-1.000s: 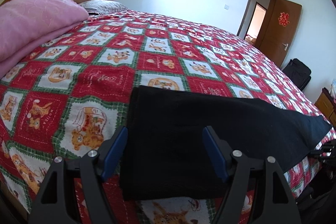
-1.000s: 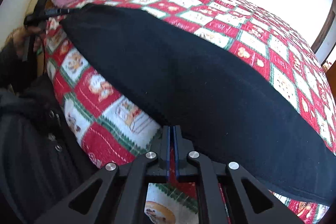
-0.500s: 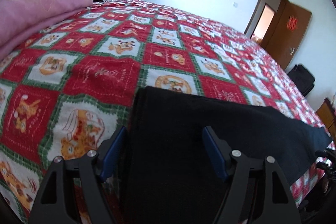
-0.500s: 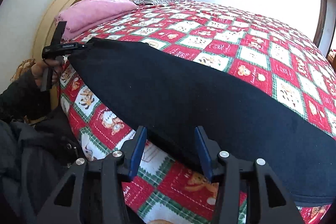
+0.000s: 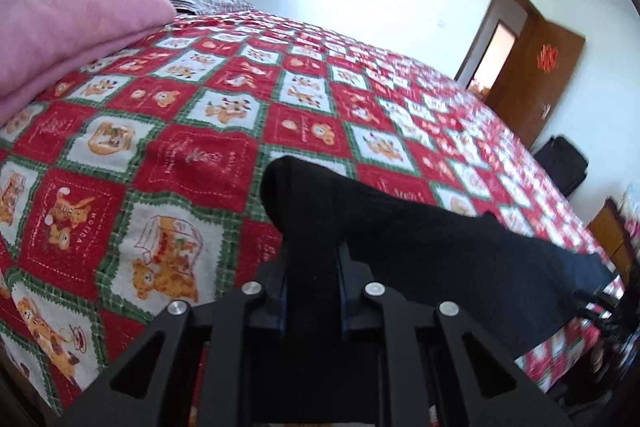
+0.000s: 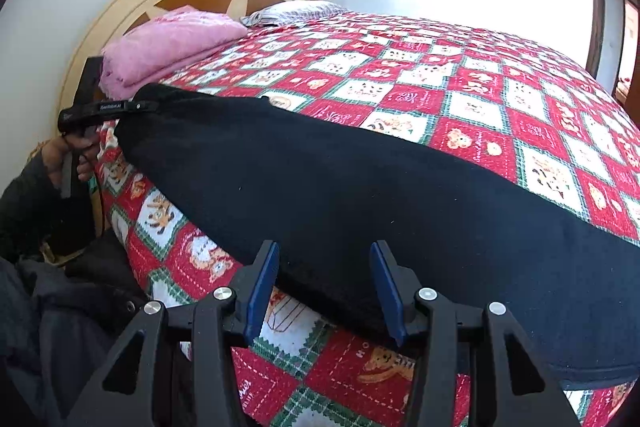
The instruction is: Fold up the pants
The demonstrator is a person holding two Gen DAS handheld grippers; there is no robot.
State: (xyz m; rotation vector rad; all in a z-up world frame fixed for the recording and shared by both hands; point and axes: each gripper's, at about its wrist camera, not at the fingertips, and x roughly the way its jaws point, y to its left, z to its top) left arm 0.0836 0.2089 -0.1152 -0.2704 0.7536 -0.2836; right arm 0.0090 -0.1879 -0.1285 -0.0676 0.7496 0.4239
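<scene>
While tilted downward, L gripper (image 5: 312, 279) closing, pads pinching bunched end of black pants (image 6: 340, 195); R gripper (image 6: 324, 287) angled down, jaws apart astride pants' near edge. Pants lie across bed (image 6: 460, 83).

Bedspread (image 5: 208, 163) squares, lower left of left wrist view: "HOLIDAY" by a bear, partly legible. Other square script too small. Red sign (image 5: 547, 57) on door, upper right, unreadable. Left gripper (image 6: 140, 105) label, right wrist view: blurred.
</scene>
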